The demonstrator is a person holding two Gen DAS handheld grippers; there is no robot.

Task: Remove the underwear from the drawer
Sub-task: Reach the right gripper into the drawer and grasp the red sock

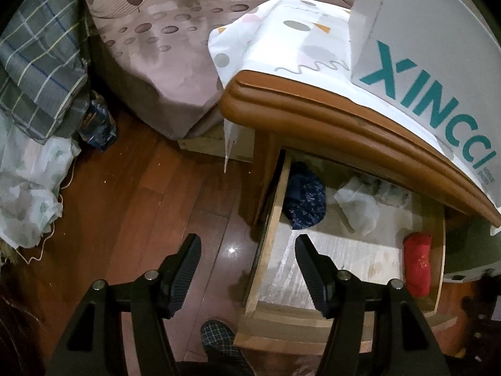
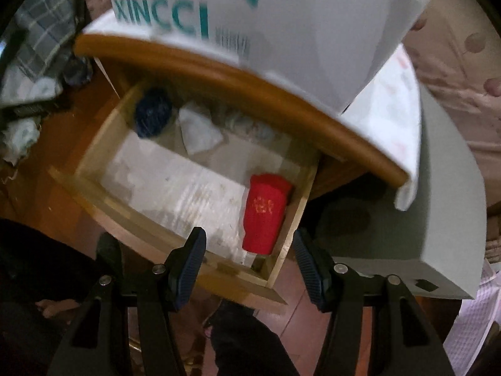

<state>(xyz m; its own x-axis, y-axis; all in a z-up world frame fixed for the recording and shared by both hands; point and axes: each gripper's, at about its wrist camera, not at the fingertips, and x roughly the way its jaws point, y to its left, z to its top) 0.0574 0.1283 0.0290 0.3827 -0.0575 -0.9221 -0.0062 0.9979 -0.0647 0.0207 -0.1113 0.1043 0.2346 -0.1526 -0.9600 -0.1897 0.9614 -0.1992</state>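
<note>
The right gripper (image 2: 249, 246) hangs over the front right corner of the open drawer (image 2: 94, 153), its fingers (image 2: 194, 250) spread with nothing between them, just above a folded red underwear piece (image 2: 266, 213) lying against the drawer's right wall. The left gripper (image 1: 247, 252) has its fingers (image 1: 188, 260) spread and empty, straddling the drawer's left wall. At the back lie a dark blue bundle (image 1: 305, 200) and a white crumpled cloth (image 1: 357, 206). A white box (image 2: 281, 25) stands on the nightstand (image 1: 328, 119) above.
</note>
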